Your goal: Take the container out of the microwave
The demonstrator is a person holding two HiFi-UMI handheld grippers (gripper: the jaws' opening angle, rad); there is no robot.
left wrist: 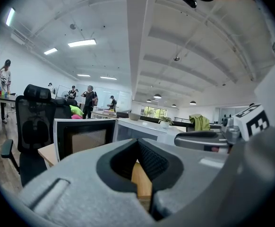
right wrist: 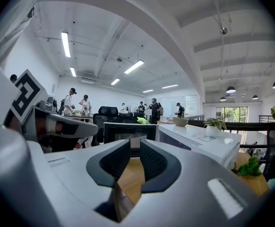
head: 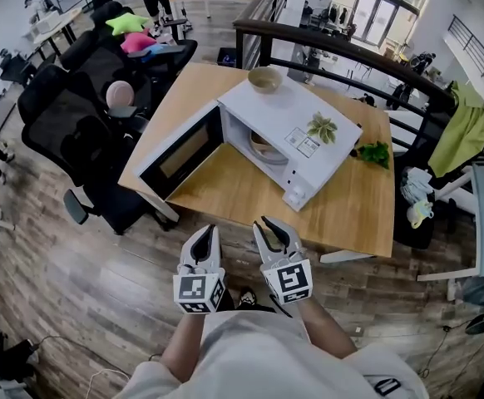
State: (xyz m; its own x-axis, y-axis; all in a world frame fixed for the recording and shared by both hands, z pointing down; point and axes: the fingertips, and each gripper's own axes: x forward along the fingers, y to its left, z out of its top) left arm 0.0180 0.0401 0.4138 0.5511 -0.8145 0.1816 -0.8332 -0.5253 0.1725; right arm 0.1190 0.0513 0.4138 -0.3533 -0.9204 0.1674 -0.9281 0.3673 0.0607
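Left gripper [head: 207, 233]: pale grey moulded shell, black along the inner faces, tapering toward the tips.
Right gripper [head: 269, 226]: same grey shell and black lining, same tapered build.
Marker cubes: one white cube at the back of each gripper, left cube [head: 198, 292], right cube [head: 287, 282], with black square patterns on their faces.
Pads [right wrist: 113, 161]: black, finely ribbed, set in rounded black surrounds; the left gripper's pads [left wrist: 152, 162] match.
Top [head: 254, 356]: loose, off-white, short sleeves.
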